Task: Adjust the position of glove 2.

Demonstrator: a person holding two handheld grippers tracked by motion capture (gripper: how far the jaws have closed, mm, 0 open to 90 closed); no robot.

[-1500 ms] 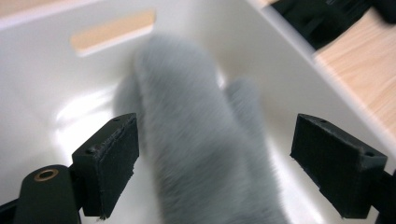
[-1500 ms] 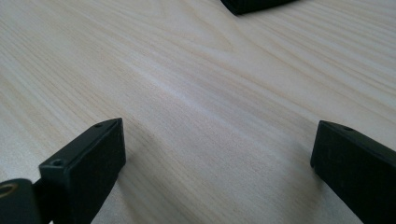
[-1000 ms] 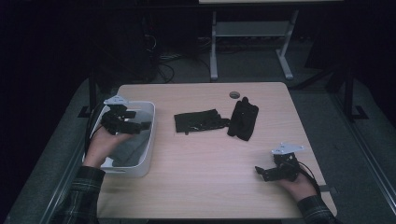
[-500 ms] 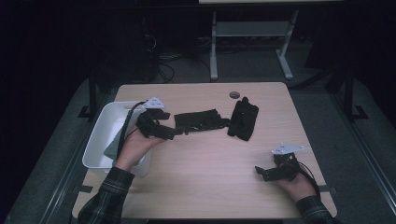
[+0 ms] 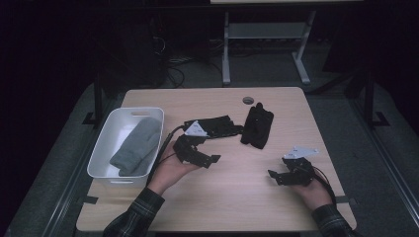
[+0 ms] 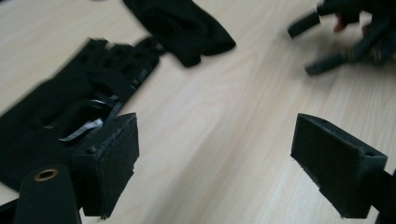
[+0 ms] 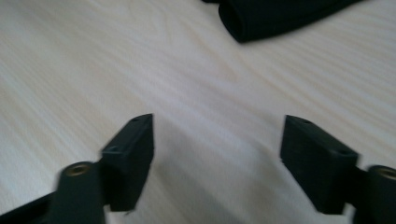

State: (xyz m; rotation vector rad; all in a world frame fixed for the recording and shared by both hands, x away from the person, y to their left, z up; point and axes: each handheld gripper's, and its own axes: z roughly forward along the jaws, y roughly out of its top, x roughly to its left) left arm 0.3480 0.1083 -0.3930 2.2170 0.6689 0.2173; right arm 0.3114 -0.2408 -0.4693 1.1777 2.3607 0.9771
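Table (image 5: 237, 197): light wood, no readable writing or labels on anything. White bin (image 5: 111, 148) at the table's left edge, grey cloth (image 5: 136, 145) inside it. Two black gloves right of the bin: flat glove (image 5: 217, 126), second glove (image 5: 257, 126) just past it. Left gripper (image 5: 197, 158) just in front of the flat glove, jaws wide, nothing between them. Right gripper (image 5: 289, 175) well right of the bin, over bare wood, jaws have just been closing, partly open, empty.
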